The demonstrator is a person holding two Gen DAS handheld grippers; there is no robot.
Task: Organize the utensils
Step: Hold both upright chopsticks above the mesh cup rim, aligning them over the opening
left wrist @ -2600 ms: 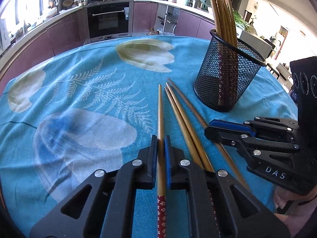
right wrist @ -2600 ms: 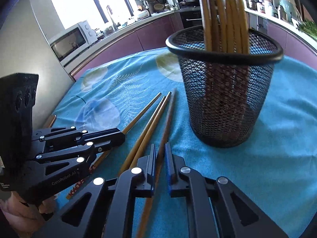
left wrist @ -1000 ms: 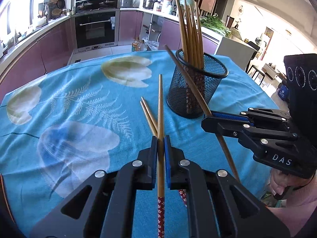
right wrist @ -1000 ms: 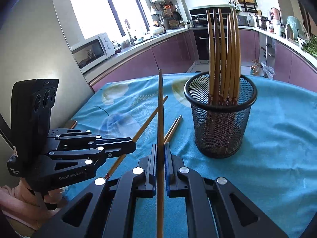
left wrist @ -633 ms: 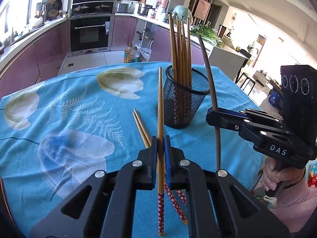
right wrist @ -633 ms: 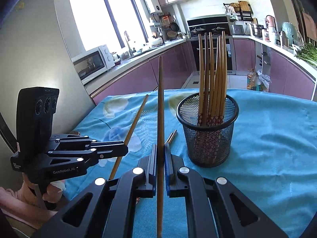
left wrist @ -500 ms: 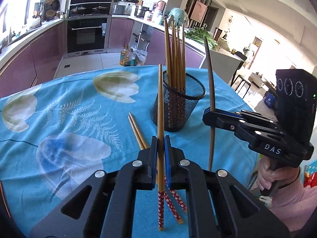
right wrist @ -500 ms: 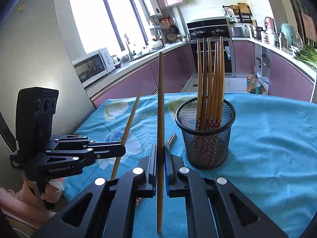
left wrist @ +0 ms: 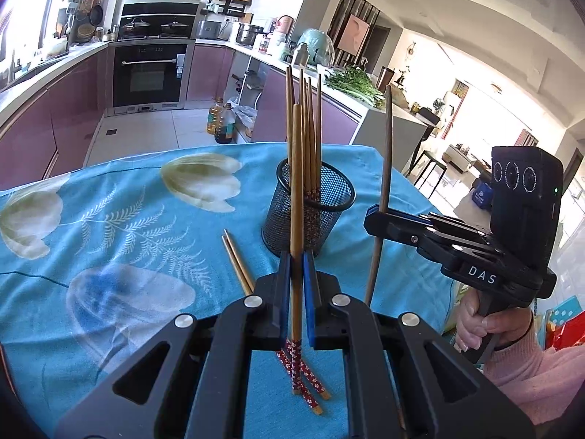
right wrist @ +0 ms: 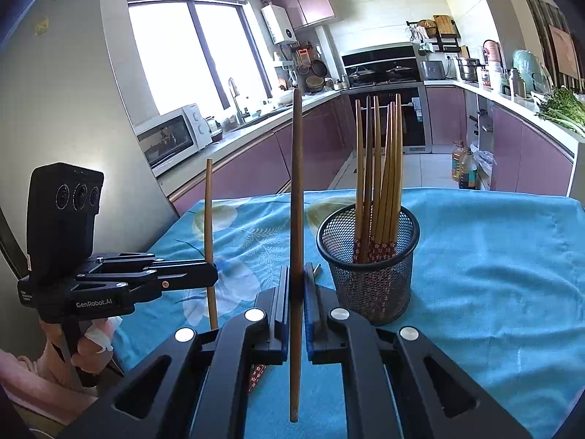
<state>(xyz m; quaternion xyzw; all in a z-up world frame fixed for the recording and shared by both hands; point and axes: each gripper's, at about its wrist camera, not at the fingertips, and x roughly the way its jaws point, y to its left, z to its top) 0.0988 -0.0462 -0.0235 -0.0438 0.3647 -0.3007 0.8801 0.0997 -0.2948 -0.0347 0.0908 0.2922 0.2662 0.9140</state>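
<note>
My left gripper (left wrist: pixel 297 267) is shut on a light wooden chopstick (left wrist: pixel 297 190) with a red flowered end, held upright above the table. My right gripper (right wrist: pixel 296 285) is shut on a darker brown chopstick (right wrist: pixel 297 197), also upright. Each gripper shows in the other's view: the right gripper (left wrist: pixel 373 219) at the right with its chopstick (left wrist: pixel 382 183), the left gripper (right wrist: pixel 208 272) at the left with its chopstick (right wrist: pixel 209 219). A black mesh cup (left wrist: pixel 309 212) (right wrist: pixel 369 259) just beyond both holds several upright chopsticks. Two more chopsticks (left wrist: pixel 237 263) lie on the cloth.
A blue flowered tablecloth (left wrist: pixel 109 226) covers the table; its far edge (right wrist: pixel 475 194) drops to the kitchen floor. Purple cabinets, an oven (left wrist: pixel 148 73) and a microwave (right wrist: pixel 172 137) stand beyond. A hand in a pink sleeve (left wrist: pixel 486 325) grips the right handle.
Both grippers have risen from the table, each lifting its chopstick from flat to upright. The mesh cup now appears smaller and lower in both views.
</note>
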